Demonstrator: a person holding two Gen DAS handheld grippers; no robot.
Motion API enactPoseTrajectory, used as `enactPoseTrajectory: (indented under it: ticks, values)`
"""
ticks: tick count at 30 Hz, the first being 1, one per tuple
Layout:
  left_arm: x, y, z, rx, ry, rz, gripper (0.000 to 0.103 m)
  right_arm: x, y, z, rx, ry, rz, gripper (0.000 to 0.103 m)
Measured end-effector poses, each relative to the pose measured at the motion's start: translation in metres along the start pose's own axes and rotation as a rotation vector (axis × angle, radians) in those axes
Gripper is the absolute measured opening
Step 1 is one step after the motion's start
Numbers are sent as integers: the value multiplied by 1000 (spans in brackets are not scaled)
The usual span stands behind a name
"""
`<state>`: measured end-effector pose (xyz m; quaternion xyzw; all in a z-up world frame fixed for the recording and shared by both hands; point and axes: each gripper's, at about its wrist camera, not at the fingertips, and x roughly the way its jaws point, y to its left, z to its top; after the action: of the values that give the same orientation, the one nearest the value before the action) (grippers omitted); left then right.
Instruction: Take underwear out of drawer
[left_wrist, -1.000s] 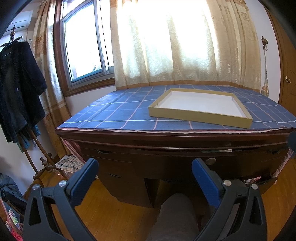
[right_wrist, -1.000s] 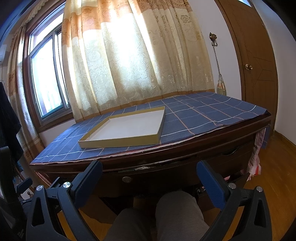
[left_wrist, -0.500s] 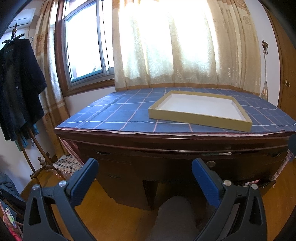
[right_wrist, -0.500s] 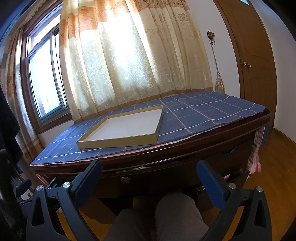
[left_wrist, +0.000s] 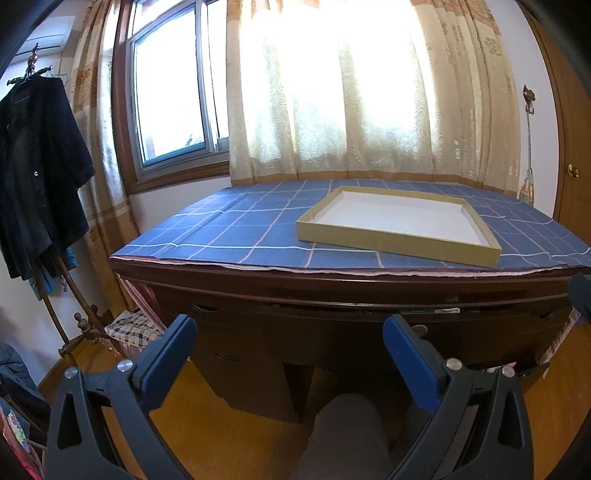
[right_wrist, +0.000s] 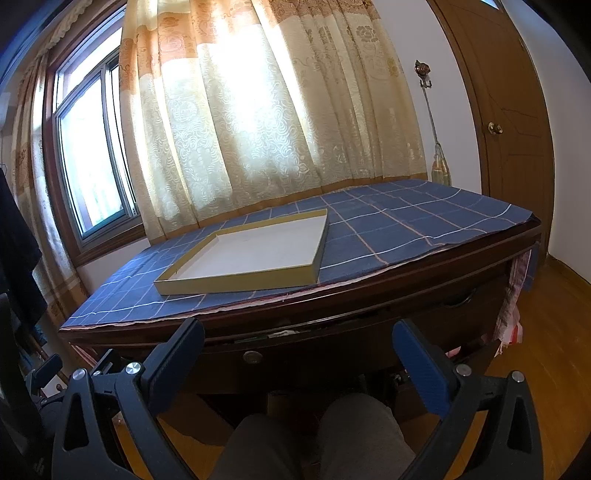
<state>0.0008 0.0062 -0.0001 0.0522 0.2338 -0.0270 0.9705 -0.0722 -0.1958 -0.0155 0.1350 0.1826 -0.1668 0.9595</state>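
A dark wooden desk (left_wrist: 332, 291) stands ahead with a blue checked cloth (left_wrist: 236, 236) on top. Its middle drawer (right_wrist: 317, 350) is shut or nearly so, with a round knob (right_wrist: 252, 356) on the front; a scrap of pale fabric or paper (right_wrist: 284, 333) shows in the slit above it. No underwear is visible. My left gripper (left_wrist: 290, 345) hangs open in front of the desk, below its edge, holding nothing. My right gripper (right_wrist: 298, 350) is open too, level with the drawer front, the knob between its fingers in the image but farther away.
A shallow yellow cardboard tray (left_wrist: 399, 225) with a white floor lies on the cloth. The person's knees (right_wrist: 354, 432) sit under the desk. A coat stand with dark clothes (left_wrist: 33, 173) is at the left, a wooden door (right_wrist: 513, 129) at the right. Curtains and a window lie behind.
Both grippers have dropped slightly, so the desk top sits a little higher in both views. The jaws stay open as before. Nothing on the desk has moved.
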Motion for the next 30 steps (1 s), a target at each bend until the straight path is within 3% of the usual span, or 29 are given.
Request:
enactPoseTrajectory:
  ticks: [12,30]
  values:
    - [8,2,-4,-7,6,11,103,7,-9,0,30,-22,9,103]
    - [73,-11,8,9,69,48,103,63,-34,27,73,-77,-40,103]
